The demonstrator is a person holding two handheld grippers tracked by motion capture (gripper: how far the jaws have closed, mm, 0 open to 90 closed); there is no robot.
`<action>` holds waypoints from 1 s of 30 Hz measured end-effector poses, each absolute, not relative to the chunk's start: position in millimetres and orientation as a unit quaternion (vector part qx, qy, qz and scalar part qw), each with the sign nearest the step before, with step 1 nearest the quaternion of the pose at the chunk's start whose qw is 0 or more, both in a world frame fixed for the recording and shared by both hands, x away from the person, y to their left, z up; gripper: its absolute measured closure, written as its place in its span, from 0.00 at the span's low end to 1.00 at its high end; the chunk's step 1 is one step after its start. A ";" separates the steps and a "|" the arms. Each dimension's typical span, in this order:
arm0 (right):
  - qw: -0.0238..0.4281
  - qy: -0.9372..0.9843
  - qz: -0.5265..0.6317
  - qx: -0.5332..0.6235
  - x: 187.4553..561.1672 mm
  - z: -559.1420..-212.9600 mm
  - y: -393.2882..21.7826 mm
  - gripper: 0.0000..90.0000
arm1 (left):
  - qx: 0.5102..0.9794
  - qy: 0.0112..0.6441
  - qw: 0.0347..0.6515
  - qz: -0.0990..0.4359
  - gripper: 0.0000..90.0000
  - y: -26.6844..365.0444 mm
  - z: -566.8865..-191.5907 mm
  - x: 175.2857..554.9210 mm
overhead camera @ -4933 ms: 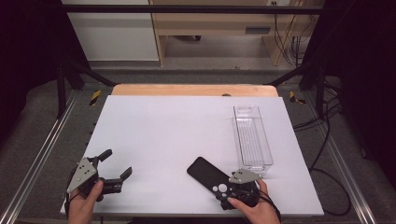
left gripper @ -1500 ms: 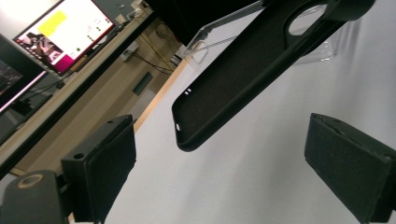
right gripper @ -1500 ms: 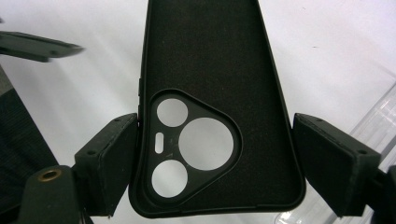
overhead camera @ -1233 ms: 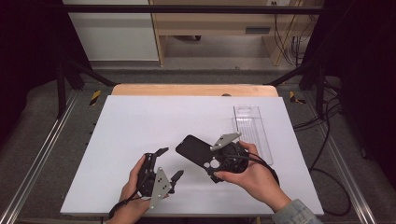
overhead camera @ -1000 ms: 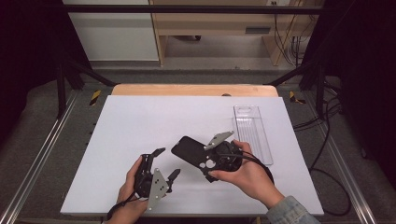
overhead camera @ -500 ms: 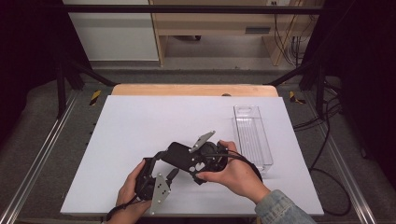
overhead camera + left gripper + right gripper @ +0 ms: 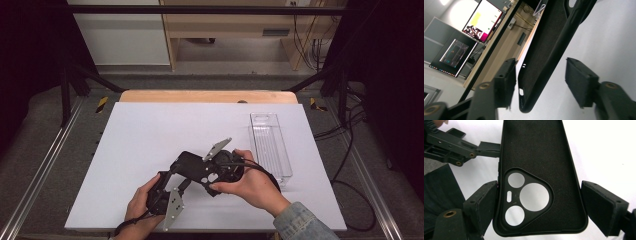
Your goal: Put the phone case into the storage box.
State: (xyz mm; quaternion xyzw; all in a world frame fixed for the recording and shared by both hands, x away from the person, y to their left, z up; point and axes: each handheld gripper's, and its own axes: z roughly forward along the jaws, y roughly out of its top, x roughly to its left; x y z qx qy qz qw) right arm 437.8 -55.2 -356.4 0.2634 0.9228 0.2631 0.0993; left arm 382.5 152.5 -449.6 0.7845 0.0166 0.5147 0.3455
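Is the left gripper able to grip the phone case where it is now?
Probably yes: the case end already sits between the jaws of the left gripper, which have just been closing, with nothing in the way.

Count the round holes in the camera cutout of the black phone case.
3 round holes in the black soft phone case, seen in the right gripper view: a small upper one, a large one to the right, one at the bottom. A small slot sits beside them.
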 end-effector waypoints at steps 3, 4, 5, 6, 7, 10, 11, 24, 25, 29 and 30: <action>0.092 0.924 0.269 0.258 436.0 -356.2 -51.7 0.19 | 0.784 0.014 0.340 0.519 0.56 153.0 -450.2 382.7; 0.091 0.924 0.268 0.256 435.3 -356.4 -50.2 0.19 | 0.783 0.013 0.340 0.520 0.57 153.2 -449.9 382.6; 0.091 0.925 0.268 0.252 435.3 -356.7 -48.9 0.19 | 0.783 0.012 0.340 0.521 0.59 153.4 -449.7 382.3; 0.088 0.926 0.268 0.252 435.0 -357.2 -47.4 0.19 | 0.783 0.011 0.339 0.522 0.61 153.6 -449.6 382.0; 0.087 0.927 0.267 0.250 435.0 -357.9 -46.0 0.19 | 0.783 0.010 0.336 0.523 0.62 153.8 -449.6 381.7; 0.083 0.927 0.270 0.248 436.8 -360.3 -42.4 0.19 | 0.788 0.000 0.324 0.524 0.69 155.0 -450.6 382.3; 0.083 0.927 0.270 0.248 436.8 -360.3 -42.4 0.19 | 0.789 -0.001 0.323 0.522 0.69 155.4 -450.9 382.7; 0.061 0.915 0.313 0.249 443.9 -361.1 -46.3 0.16 | 0.797 -0.021 0.290 0.529 0.87 155.4 -449.5 380.5; 0.058 0.911 0.322 0.251 444.5 -361.0 -48.1 0.16 | 0.800 -0.025 0.286 0.527 0.88 154.5 -450.3 380.1; 0.053 0.907 0.341 0.241 447.4 -363.9 -54.2 0.14 | 0.804 -0.033 0.282 0.522 0.90 152.0 -452.9 379.4; 0.047 0.905 0.346 0.244 448.3 -365.1 -56.0 0.14 | 0.804 -0.034 0.282 0.522 0.90 152.2 -452.9 379.6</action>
